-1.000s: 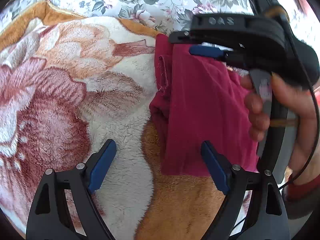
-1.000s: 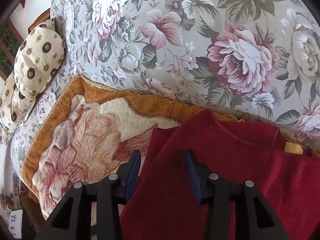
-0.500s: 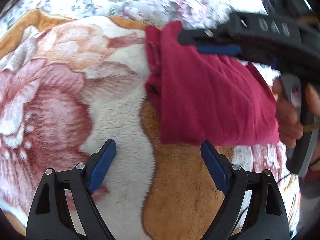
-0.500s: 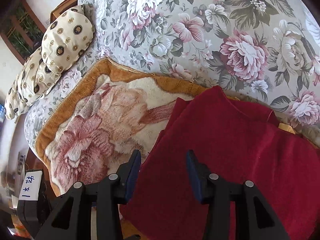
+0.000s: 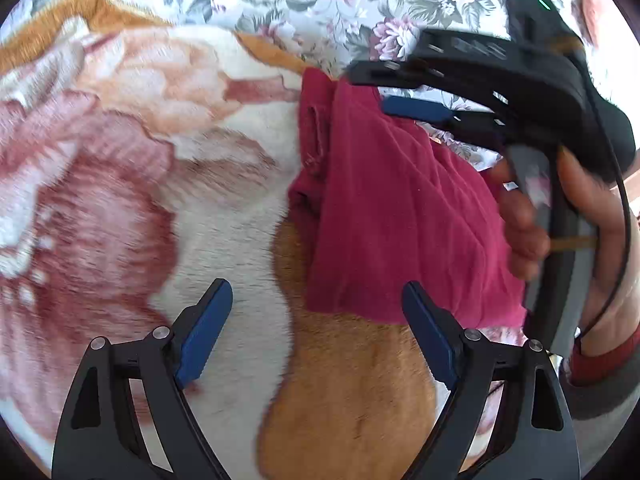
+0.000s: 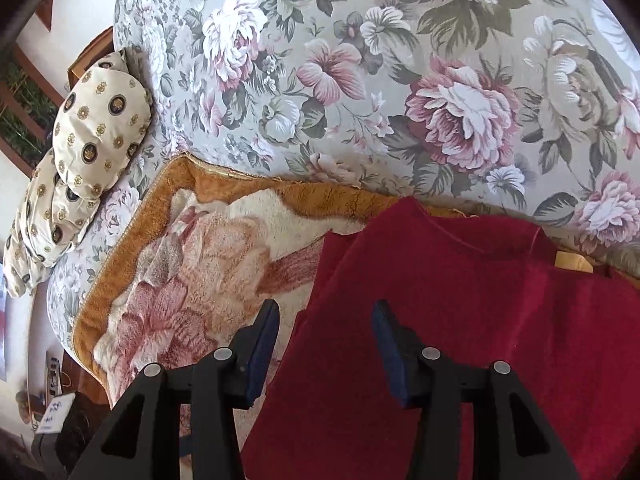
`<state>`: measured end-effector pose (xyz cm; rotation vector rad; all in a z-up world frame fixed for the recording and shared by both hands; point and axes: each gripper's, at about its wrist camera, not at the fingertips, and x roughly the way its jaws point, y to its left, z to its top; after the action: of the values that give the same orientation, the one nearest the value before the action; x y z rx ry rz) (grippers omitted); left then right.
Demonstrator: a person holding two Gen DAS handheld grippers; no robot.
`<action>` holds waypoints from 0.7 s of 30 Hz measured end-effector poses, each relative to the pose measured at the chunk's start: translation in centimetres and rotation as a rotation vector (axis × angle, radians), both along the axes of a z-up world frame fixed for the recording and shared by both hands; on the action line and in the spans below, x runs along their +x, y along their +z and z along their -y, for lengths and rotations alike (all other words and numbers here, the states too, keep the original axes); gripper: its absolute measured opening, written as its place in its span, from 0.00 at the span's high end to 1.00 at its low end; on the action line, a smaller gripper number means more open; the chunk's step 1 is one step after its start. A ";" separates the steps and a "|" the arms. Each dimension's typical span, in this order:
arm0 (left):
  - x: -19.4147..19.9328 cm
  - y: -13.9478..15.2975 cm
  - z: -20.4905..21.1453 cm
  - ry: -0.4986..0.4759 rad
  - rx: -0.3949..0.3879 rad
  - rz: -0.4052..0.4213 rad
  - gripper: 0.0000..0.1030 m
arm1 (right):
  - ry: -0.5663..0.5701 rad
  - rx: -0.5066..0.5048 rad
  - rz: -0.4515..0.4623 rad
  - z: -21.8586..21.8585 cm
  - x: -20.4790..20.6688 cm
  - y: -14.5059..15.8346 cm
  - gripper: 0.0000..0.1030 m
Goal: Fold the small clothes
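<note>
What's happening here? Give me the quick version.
A person is folding a dark red garment on a plush flowered blanket spread over a floral sofa. The right gripper hovers above the garment's edge, jaws opening, gripping nothing. The left gripper waits open over the blanket, empty. The garment lies partly folded.

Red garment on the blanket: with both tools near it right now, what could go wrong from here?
1. The red garment has a bunched sleeve layer sticking out at its left edge; a further fold may trap that lump.
2. The right tool is opening just above the cloth, nothing pinched; a low fingertip could snag and drag the fold.
3. The left tool hangs open over the fuzzy blanket, so it might pinch pile instead of cloth.
</note>
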<state>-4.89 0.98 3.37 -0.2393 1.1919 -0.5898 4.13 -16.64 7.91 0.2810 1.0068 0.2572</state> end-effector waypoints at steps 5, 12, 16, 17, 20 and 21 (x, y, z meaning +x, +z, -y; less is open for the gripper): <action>0.6 -0.3 0.8 0.045 0.017 0.009 0.15 | -0.005 -0.074 -0.053 -1.2 3.2 -1.0 0.52; 1.7 -0.6 2.0 0.086 -0.020 0.007 0.01 | -0.023 -0.152 -0.087 -2.4 5.2 -3.0 0.50; 2.7 -0.6 4.1 0.061 0.058 0.051 0.01 | 0.010 -0.252 -0.059 -3.5 5.3 -3.8 0.50; 2.7 -0.6 4.5 0.055 0.073 0.061 0.01 | 0.021 -0.278 -0.045 -3.9 5.1 -3.8 0.50; 3.0 -0.6 5.1 0.042 0.089 0.077 0.01 | 0.026 -0.263 0.005 -3.6 4.2 -3.3 0.76; 3.1 -0.5 5.1 0.042 0.085 0.077 0.01 | 0.018 -0.218 0.022 -2.9 3.7 -2.6 0.82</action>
<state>-1.81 -4.12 2.84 -0.1676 1.1320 -0.5068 7.80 -13.70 5.29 0.0706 1.0065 0.1646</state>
